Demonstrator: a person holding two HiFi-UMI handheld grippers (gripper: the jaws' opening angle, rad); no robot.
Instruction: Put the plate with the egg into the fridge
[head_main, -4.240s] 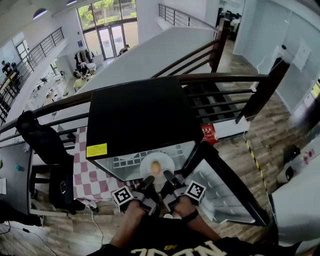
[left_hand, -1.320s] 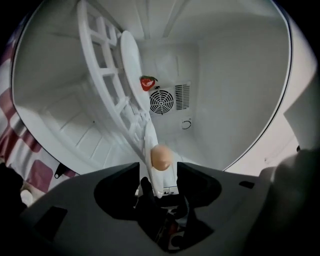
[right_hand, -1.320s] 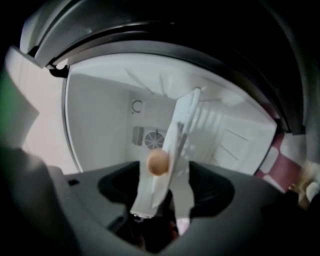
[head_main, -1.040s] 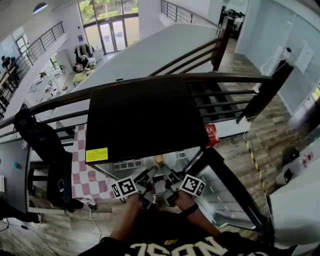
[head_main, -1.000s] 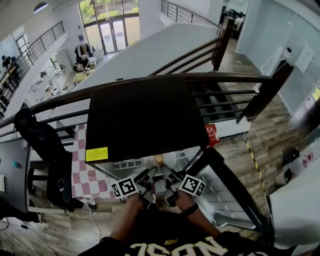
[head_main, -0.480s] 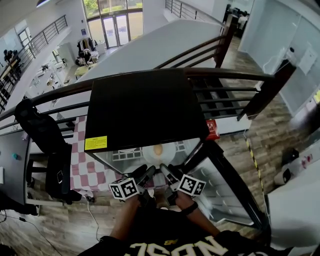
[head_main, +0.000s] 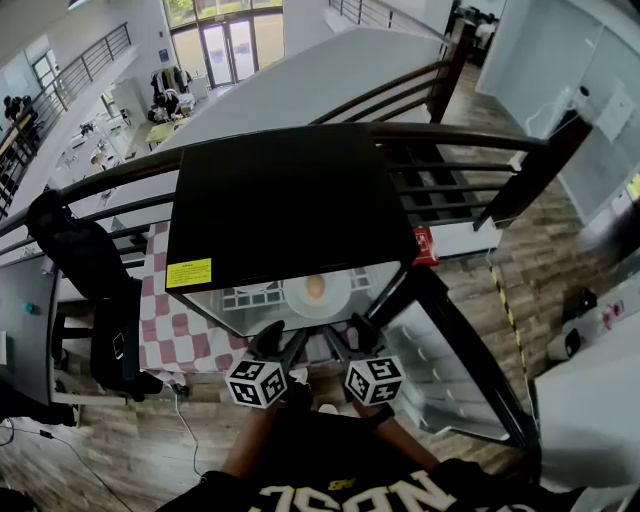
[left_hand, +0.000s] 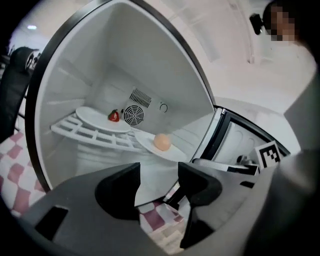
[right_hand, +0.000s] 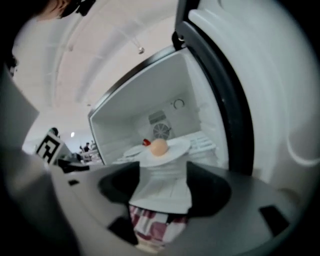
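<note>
A white plate (head_main: 316, 295) with a brown egg (head_main: 315, 287) on it rests on the white wire shelf inside the open fridge (head_main: 285, 215). In the left gripper view the plate (left_hand: 150, 149) and its egg (left_hand: 161, 142) lie beyond the jaws. My left gripper (left_hand: 159, 182) is open and holds nothing. The right gripper view shows the egg (right_hand: 158, 146) on its plate (right_hand: 172, 150) ahead of my right gripper (right_hand: 162, 186), which is open and empty too. In the head view the left gripper (head_main: 280, 347) and the right gripper (head_main: 345, 342) hang side by side just outside the fridge mouth, apart from the plate.
A second white plate (left_hand: 97, 119) with a small red thing (left_hand: 114, 116) sits farther back left on the same shelf. The fridge door (head_main: 450, 350) stands open at the right. A red-and-white checked cloth (head_main: 185, 320) lies left of the fridge, and a dark railing (head_main: 470, 150) runs behind it.
Both grippers let go of the plate and drew back toward me, out of the fridge. The plate with the egg stays on the shelf.
</note>
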